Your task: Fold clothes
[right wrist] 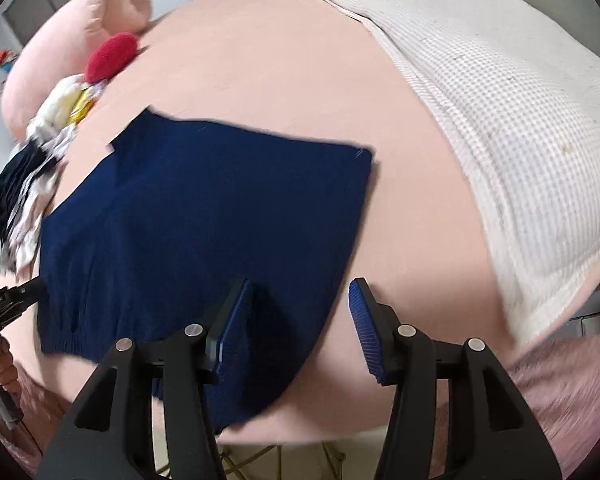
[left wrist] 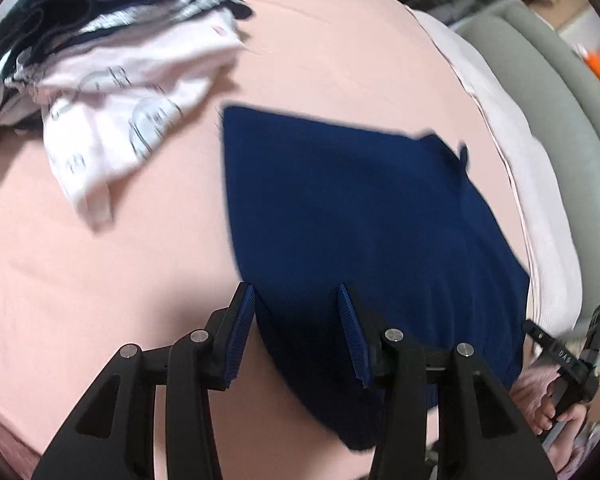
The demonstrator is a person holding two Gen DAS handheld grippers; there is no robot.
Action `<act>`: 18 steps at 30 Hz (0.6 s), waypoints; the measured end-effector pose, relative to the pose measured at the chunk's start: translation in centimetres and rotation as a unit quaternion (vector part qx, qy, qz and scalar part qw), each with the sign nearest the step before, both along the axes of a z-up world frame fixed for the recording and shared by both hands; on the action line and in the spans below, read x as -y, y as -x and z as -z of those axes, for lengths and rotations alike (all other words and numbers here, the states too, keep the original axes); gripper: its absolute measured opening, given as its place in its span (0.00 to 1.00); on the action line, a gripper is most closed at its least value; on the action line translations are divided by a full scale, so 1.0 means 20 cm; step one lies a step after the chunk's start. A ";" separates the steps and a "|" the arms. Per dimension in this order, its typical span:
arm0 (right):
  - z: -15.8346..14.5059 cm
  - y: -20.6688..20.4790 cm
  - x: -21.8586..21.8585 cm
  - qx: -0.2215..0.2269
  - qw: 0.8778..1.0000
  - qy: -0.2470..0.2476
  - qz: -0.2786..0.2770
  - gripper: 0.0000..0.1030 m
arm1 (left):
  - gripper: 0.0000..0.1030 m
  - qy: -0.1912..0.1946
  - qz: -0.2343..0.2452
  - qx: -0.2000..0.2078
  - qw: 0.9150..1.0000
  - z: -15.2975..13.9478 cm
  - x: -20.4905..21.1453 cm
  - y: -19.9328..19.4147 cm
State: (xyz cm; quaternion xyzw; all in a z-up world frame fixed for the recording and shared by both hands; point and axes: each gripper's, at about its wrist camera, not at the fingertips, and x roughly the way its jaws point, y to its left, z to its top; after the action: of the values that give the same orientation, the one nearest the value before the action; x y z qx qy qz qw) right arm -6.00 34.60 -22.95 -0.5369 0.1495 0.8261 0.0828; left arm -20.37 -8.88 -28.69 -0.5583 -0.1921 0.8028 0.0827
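While the left gripper [left wrist: 296,332] stood with jaws wide apart and nothing between them, a navy garment [left wrist: 364,216] lay flat on the pink sheet [left wrist: 100,272], its near edge under the fingertips. A pile of clothes [left wrist: 100,80], white printed and dark pieces, sat well to the garment's left. A pale blanket [left wrist: 540,200] ran along the sheet's right side. The right gripper [left wrist: 572,356] showed at the lower right edge, held by a hand [left wrist: 556,416].

Seen from the right wrist, the right gripper [right wrist: 300,320] was likewise spread wide, gripping nothing; its left finger overlapped the navy garment [right wrist: 204,216], its right finger was over bare sheet [right wrist: 412,208]. The pile [right wrist: 24,200] lay beside the garment's left edge, a red object [right wrist: 112,56] beyond it. The blanket [right wrist: 500,100] lay well right.
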 end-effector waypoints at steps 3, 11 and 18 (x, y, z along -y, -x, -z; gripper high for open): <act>0.01 0.07 -0.07 0.004 1.000 -0.004 0.003 0.50 | 0.44 -0.012 -0.008 -0.015 1.000 -0.03 0.10 0.03; 0.07 0.17 0.00 0.010 0.996 -0.088 -0.003 0.54 | 0.44 0.063 -0.028 -0.043 0.997 -0.05 0.11 -0.02; -0.08 0.03 0.19 -0.060 0.995 -0.003 -0.081 0.53 | 0.44 0.021 0.101 -0.095 0.990 -0.14 -0.18 -0.12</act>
State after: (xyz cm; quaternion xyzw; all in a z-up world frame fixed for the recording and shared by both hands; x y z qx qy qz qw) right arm -6.63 30.74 -21.38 -0.4965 0.1080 0.8612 0.0080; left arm -17.95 -5.22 -25.94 -0.4979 -0.1095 0.8435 0.1693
